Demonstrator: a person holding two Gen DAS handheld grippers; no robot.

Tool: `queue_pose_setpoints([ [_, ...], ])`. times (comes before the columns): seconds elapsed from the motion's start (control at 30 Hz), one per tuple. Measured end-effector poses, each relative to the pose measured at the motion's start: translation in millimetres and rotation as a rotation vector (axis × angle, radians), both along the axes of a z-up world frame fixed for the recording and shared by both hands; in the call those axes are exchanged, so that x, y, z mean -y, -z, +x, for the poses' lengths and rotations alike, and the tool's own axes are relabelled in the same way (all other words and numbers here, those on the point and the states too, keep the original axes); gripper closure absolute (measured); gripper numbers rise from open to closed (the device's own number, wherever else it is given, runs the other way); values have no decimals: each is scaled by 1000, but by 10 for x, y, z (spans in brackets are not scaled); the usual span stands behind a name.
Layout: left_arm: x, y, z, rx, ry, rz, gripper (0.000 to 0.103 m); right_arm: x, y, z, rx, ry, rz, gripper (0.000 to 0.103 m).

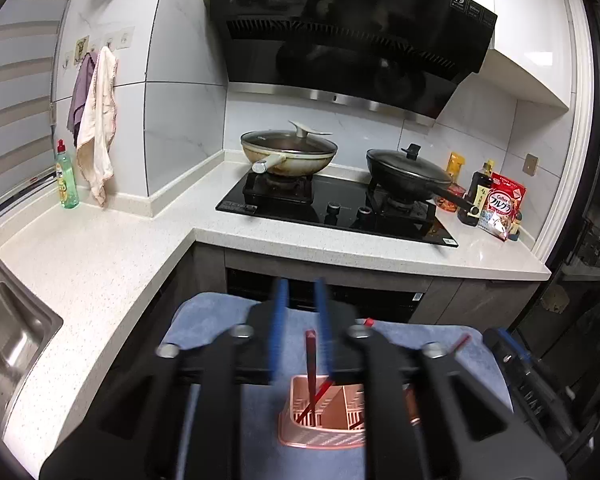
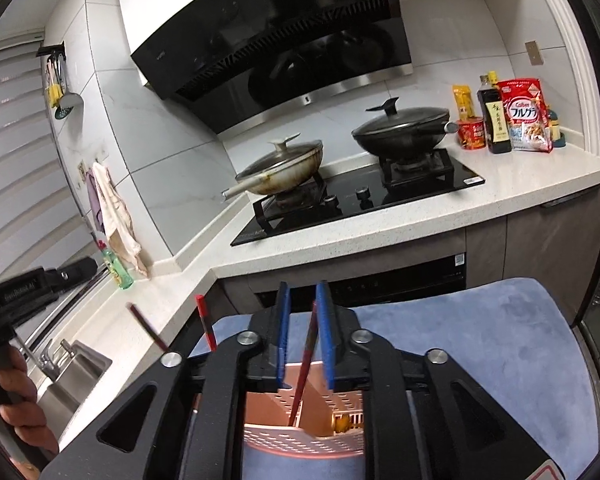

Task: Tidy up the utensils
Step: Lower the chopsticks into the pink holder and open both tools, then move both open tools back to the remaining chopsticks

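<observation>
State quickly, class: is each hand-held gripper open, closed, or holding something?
Left hand-held gripper: open, red chopstick loose between its fingers.
Right hand-held gripper: open, red chopstick loose between its fingers.

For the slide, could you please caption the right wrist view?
Right hand-held gripper open around a red chopstick standing in the pink holder.

The kitchen is bright with even white light, the shiny black glass range hood shows mirror glare, straight lines bend near the dark round corners, and the close blue-padded left gripper looks blurry.
</observation>
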State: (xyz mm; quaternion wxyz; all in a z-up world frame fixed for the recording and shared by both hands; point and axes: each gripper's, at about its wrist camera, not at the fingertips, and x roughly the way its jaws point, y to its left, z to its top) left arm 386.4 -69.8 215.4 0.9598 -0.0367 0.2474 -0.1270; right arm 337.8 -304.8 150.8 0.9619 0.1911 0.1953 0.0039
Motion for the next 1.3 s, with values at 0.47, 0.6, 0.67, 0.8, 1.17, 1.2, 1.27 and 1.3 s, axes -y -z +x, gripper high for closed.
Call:
queue_pose_setpoints([
  [0.47,-171,53,-587,17,-26,68,48,-83,-236,-622,18,-18,-19,66],
  [0.6,-282,184,-838,-6,-20,75,48,-187,-206,-907,-11,-30,-50,61],
  [0.67,-331,265,-978,-11,-17,80,47,-271,-139,-1109,-40,-36,-82,59],
  [0.8,-445,538,-1349,-27,-26,118,41,-401,48,-1495,-91,-44,-122,56],
  [1.17,-621,1303,-2203,-119,-16,193,41,-642,898,-2467,-269,-32,-152,56],
  [1.2,-619,1387,-2270,-130,-21,207,41,-681,983,-2553,-282,-22,-173,56],
  [1.27,-626,1529,-2365,-163,-21,206,41,-754,1123,-2682,-307,-11,-209,56],
  [1.3,-638,1624,-2410,-193,-16,195,41,-785,1176,-2724,-317,-10,-216,56],
])
